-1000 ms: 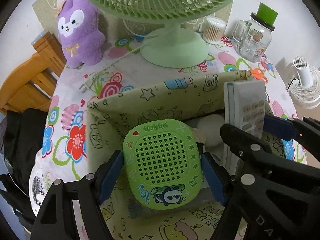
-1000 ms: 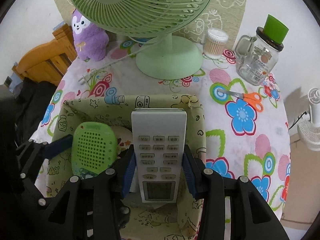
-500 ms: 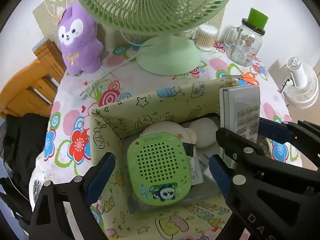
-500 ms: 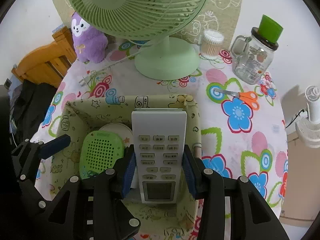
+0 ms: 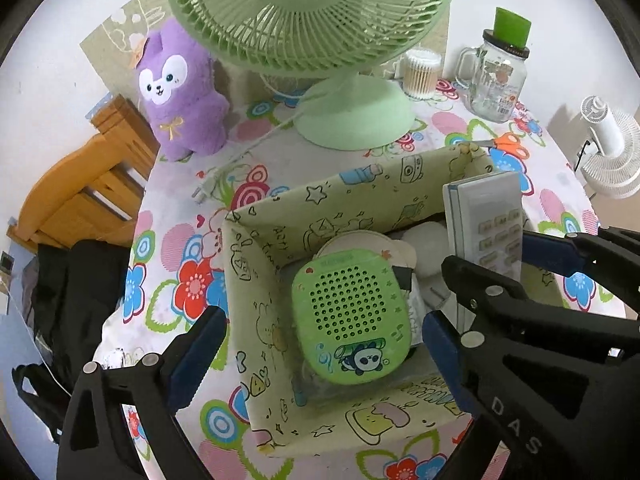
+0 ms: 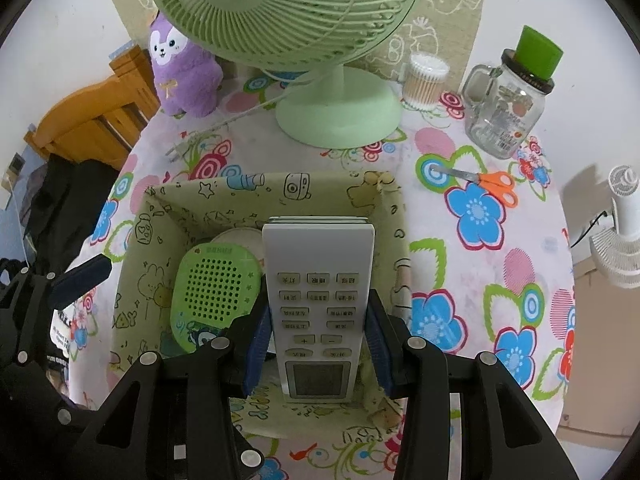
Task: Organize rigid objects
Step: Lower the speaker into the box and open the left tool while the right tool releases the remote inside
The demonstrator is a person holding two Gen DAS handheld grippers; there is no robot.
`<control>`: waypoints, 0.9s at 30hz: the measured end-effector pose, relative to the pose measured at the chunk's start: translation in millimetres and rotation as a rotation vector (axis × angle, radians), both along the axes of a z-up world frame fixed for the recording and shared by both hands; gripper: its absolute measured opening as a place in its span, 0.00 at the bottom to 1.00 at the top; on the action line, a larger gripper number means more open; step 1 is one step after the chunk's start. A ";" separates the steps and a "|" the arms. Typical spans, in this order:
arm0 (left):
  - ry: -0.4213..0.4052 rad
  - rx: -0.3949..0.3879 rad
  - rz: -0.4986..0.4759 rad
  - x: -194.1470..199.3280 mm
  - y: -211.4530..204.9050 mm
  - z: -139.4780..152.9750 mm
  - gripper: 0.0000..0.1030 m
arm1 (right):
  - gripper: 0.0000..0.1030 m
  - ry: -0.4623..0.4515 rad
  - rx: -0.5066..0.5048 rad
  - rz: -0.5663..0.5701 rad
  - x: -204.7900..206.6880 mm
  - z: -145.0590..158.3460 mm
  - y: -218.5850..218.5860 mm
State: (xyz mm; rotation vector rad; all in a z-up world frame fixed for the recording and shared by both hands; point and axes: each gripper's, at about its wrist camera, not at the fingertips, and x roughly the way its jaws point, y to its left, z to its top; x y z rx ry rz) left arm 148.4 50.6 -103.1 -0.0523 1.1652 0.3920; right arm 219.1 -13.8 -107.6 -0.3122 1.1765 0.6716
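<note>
Released since the earlier frame — green panda speaker (image 5: 351,312) lying in fabric box (image 5: 256,264), left gripper (image 5: 320,356) jaws opening clear of it, right gripper (image 6: 316,340) jaws clamped on upright white remote (image 6: 318,296) — next, probably lower and release inside box.

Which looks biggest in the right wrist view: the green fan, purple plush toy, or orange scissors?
1. Green desk fan
2. Purple plush toy
3. Orange-handled scissors
The order looks clear despite differing distances.
</note>
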 end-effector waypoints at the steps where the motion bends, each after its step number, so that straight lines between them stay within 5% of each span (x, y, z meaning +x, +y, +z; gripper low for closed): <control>1: 0.002 0.000 0.001 -0.1 0.3 -0.8 0.96 | 0.46 0.006 -0.003 0.000 0.2 -2.2 1.5; 20: 0.060 -0.038 0.031 8.5 14.8 -20.7 0.97 | 0.48 0.074 -0.065 -0.005 11.7 -27.5 20.7; 27: 0.069 -0.047 0.031 8.7 16.8 -21.7 0.97 | 0.62 0.066 -0.074 -0.015 10.8 -28.1 21.4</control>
